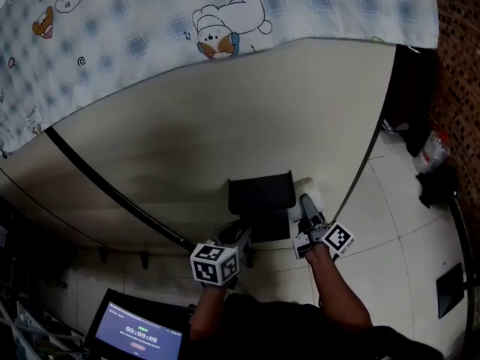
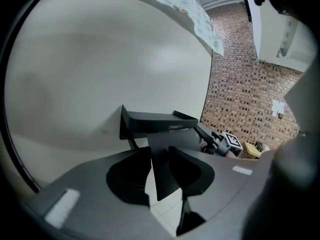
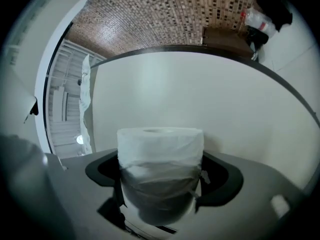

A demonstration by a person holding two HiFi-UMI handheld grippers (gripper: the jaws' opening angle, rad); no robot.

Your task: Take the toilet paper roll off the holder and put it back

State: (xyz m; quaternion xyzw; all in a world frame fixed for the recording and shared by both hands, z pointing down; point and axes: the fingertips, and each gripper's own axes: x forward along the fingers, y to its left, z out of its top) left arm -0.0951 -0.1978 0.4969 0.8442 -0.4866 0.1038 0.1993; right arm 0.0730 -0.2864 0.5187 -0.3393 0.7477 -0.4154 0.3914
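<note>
A black paper holder [image 1: 260,195] is fixed to the beige wall [image 1: 225,111]. In the head view my left gripper [image 1: 241,235] reaches up to its lower edge. The left gripper view shows the holder's shelf [image 2: 155,121], and its thin black flap [image 2: 161,156] hangs between the jaws of my left gripper [image 2: 159,173], which are shut on it. The white toilet paper roll [image 1: 310,190] is just right of the holder, off it. My right gripper [image 1: 306,207] is shut on the roll [image 3: 160,154], which stands upright between its jaws [image 3: 159,183], with one jaw on each side.
A cartoon-print cloth [image 1: 187,13] hangs over the top of the wall. A black strip [image 1: 112,193] runs slantwise across it. To the right are a tiled floor [image 1: 397,201], a brick wall [image 1: 457,51] and dark items [image 1: 435,182]. A lit screen [image 1: 139,336] sits at the lower left.
</note>
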